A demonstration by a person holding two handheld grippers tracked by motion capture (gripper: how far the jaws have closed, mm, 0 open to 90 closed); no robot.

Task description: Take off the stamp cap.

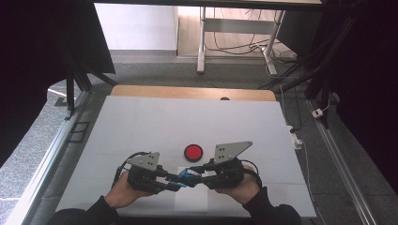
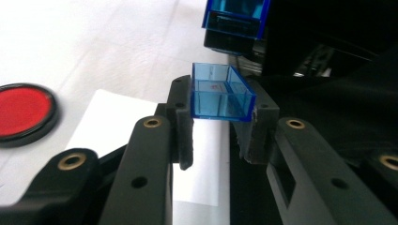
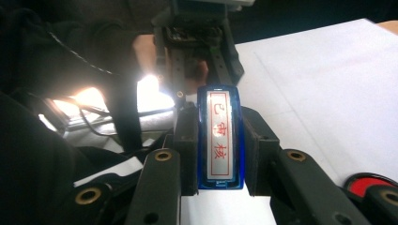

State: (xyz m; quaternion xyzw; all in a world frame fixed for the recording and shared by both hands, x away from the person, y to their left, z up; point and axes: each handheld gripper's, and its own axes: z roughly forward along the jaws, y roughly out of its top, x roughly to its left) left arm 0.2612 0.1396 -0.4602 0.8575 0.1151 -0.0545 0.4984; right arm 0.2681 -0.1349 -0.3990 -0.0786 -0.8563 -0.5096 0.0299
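Two blue plastic pieces are in my grip, one per tool, and they are apart. From the high view I have the left gripper [image 1: 174, 183] and the right gripper [image 1: 197, 171] nose to nose near the 6 o'clock edge of the white sheet [image 1: 141, 126], their tips almost meeting over a small white paper [image 1: 190, 200].

In the left gripper view my jaws are clamped on the blue cap [image 2: 220, 93], a clear hollow shell with its open mouth facing away from me; the pads press on both its side walls. At 12 o'clock in that view the stamp body [image 2: 234, 21] hangs in the other tool, separated from the cap by a clear gap.

In the right gripper view those jaws are closed on the stamp body [image 3: 219, 138], which stands upright between the pads with its printing face, red characters in a red frame, turned toward the camera.

I judge the uncapping to be done: cap off, stamp face exposed. What is left, as I read it, is inking or pressing. The red ink pad [image 1: 193, 151] sits on the sheet at about 12 o'clock from the two tips, close by and untouched. The paper under the tips shows no mark that I can make out.
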